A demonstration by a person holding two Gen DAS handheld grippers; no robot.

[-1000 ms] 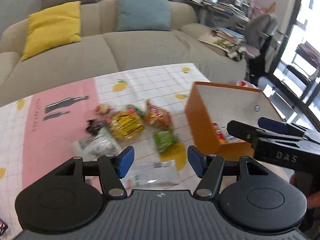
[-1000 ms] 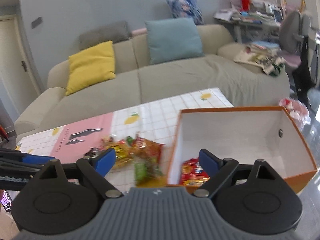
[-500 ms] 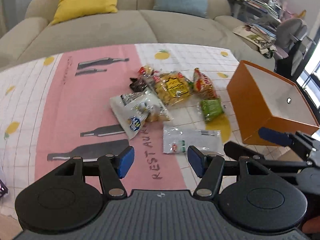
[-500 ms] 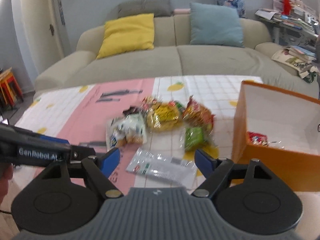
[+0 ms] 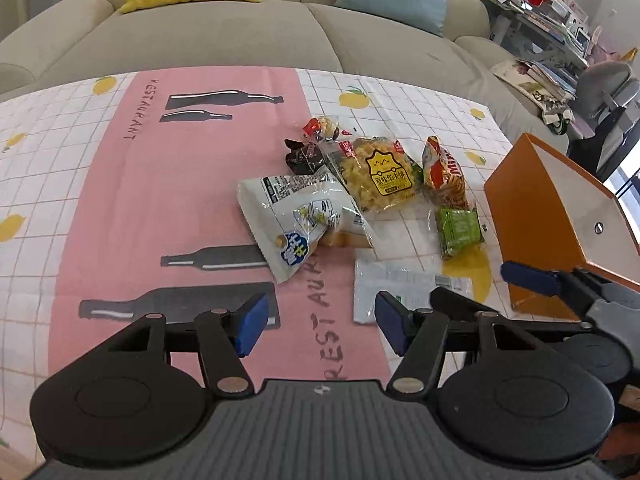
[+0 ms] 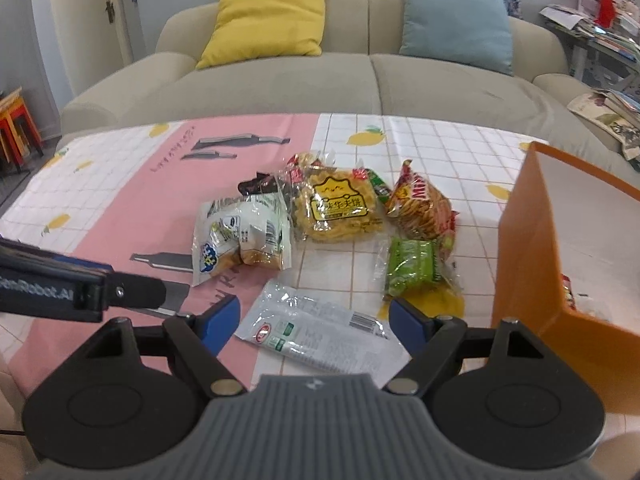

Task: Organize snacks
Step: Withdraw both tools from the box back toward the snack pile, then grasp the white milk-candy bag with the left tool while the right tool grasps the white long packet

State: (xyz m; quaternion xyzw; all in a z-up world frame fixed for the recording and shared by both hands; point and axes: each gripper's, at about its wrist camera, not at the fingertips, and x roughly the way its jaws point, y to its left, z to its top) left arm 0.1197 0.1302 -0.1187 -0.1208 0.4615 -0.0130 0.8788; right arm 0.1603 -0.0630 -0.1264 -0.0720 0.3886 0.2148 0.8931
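Note:
Several snack packets lie in a heap on the table: a white bag (image 5: 298, 220) (image 6: 236, 236), a yellow packet (image 5: 378, 178) (image 6: 340, 208), an orange-red packet (image 5: 444, 178) (image 6: 424, 208), a green packet (image 5: 458, 230) (image 6: 412, 266) and a flat clear-white packet (image 5: 404, 286) (image 6: 320, 328). An orange box (image 5: 532, 224) (image 6: 528, 280) stands at the right with a red snack (image 6: 568, 292) inside. My left gripper (image 5: 318, 326) is open and empty above the pink cloth. My right gripper (image 6: 314, 322) is open and empty just over the flat packet.
A pink and white checked tablecloth (image 5: 120, 200) covers the table. A beige sofa (image 6: 360, 80) with yellow and blue cushions stands behind it. A cluttered desk and grey chair (image 5: 604, 92) are at the right. The right gripper shows in the left wrist view (image 5: 560, 284).
Both grippers have pulled back from the orange box to the left and now face the snack heap. The right gripper has come down over the flat clear-white packet. Both stay open.

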